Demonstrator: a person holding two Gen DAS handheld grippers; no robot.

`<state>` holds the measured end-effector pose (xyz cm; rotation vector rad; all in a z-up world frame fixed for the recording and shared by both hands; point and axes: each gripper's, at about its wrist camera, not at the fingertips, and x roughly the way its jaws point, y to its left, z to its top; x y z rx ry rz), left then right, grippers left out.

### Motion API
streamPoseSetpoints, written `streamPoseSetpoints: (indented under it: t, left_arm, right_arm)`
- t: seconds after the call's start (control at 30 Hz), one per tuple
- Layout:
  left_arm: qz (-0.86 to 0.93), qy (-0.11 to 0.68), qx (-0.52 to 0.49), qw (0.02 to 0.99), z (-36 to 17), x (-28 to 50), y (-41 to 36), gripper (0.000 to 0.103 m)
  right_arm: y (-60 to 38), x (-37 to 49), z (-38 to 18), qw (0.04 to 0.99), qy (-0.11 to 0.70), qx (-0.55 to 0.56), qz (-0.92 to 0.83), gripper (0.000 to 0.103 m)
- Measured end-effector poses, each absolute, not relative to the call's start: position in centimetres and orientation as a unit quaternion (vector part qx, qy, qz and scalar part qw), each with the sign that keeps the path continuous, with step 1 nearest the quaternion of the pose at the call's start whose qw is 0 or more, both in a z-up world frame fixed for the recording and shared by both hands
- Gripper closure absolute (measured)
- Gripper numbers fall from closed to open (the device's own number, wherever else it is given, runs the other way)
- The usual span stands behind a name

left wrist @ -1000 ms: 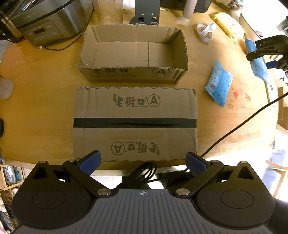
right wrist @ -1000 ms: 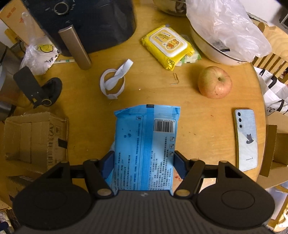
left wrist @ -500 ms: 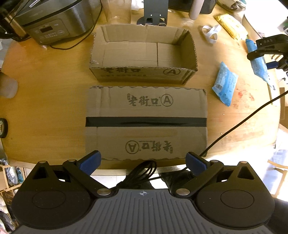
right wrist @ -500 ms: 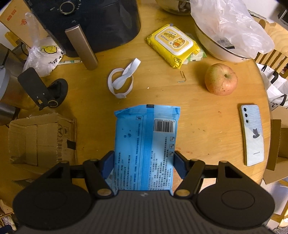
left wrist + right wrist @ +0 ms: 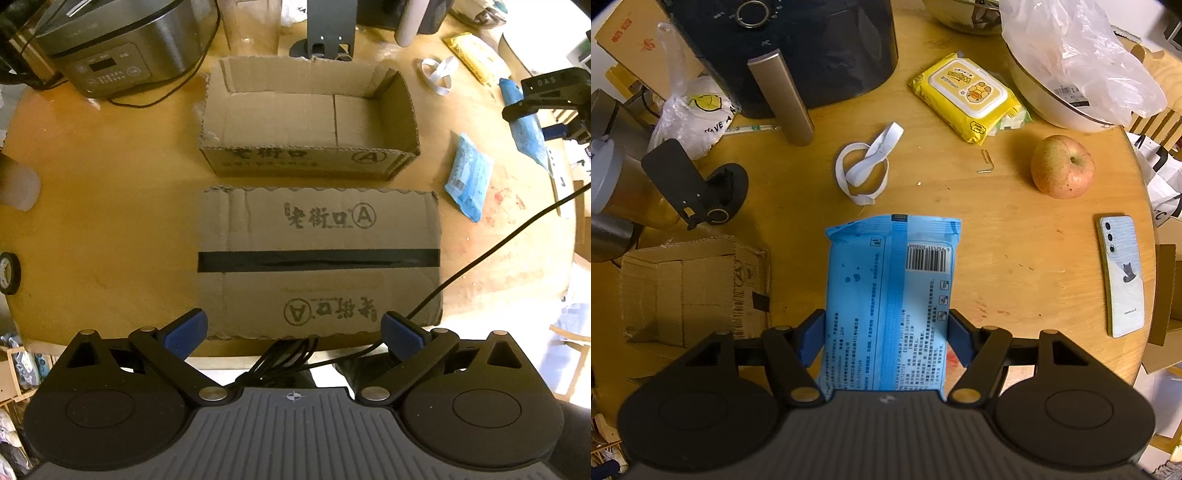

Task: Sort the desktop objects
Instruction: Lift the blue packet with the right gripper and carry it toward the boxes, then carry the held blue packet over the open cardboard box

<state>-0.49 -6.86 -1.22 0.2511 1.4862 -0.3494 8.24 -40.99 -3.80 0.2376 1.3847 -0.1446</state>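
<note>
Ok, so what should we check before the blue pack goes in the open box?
1. Right gripper shut on the blue pack: ok.
2. Pack lifted off the wooden table: ok, the left wrist view shows it in the air.
3. Open cardboard box has room inside: ok, nothing lies in it.
4. Left gripper out of the way: ok, open, back at the table edge.
5. Second blue pack waiting on the table: ok.
6. How firm the grip is: cannot tell.
</note>
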Motion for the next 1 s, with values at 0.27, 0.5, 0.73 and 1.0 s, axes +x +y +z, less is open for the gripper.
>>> streamPoseSetpoints:
  t: [0.27,0.5,0.73,1.0]
  left_arm:
    - [-0.157,0.67,0.109,0.717,-1.1,-0.1,-5.7,0.0]
    - [-0.158,0.671,0.108,0.716,-1.2,0.2,-4.7,0.0]
    - [-0.161,0.67,0.109,0.716,-1.2,0.5,-4.0,0.0]
    - [-0.158,0.67,0.11,0.717,-1.3,1.0,-3.1,0.0]
  right_arm:
    - [-39.7,8.2,-3.7,0.761,0.637,0.104,-0.065,0.036]
    - [-38.4,8.4,-3.7,0.761,0.638,0.102,-0.059,0.036]
    - [-37.3,8.6,-3.9,0.762,0.638,0.099,-0.057,0.036]
    - [-36.0,9.1,-3.9,0.761,0.639,0.097,-0.054,0.036]
